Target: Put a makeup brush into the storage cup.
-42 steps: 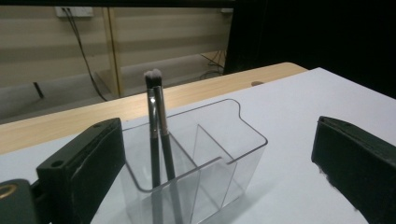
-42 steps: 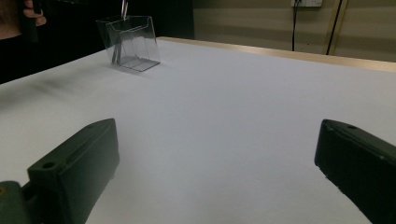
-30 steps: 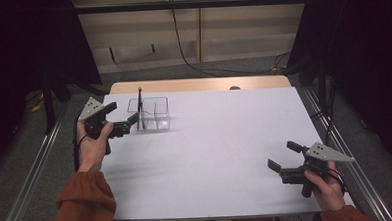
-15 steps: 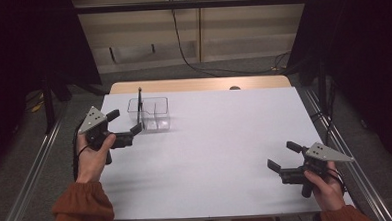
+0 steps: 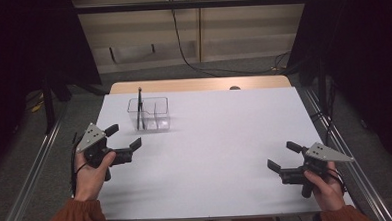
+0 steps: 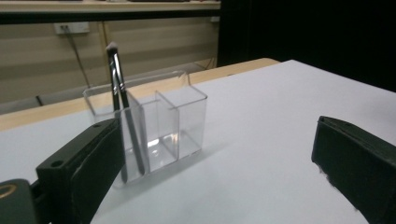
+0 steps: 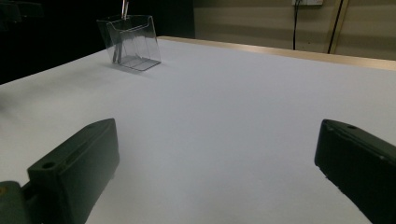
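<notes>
The clear plastic compartmented organiser box (image 5: 149, 114) stands near the far left of the white table (image 5: 221, 154), and a slim dark brush with a pale tip (image 5: 140, 108) leans upright in its left-hand compartment. From above the brush is only a thin dark line. In the left gripper view the lower end of the brush (image 6: 122, 116) is partly masked by the near jaw, and the box (image 6: 159, 126) has its left corner hidden behind that same jaw. In the right gripper view the box (image 7: 130, 42) sits far off and the brush (image 7: 124, 8) is cut off by the top edge of the frame.

The left hand-held gripper (image 5: 121, 145) hovers just in front of the box, apart from it, with its jaws spread wide and nothing between them. The right hand-held gripper (image 5: 281, 161) sits low at the near right of the table, well apart from the box — jaws wide too, holding nothing.

Compared with a second ago, the left hand-held gripper has drawn back from the box toward the person — it was right beside the box then. The right one has stayed where it was, and the box and brush have not shifted.
</notes>
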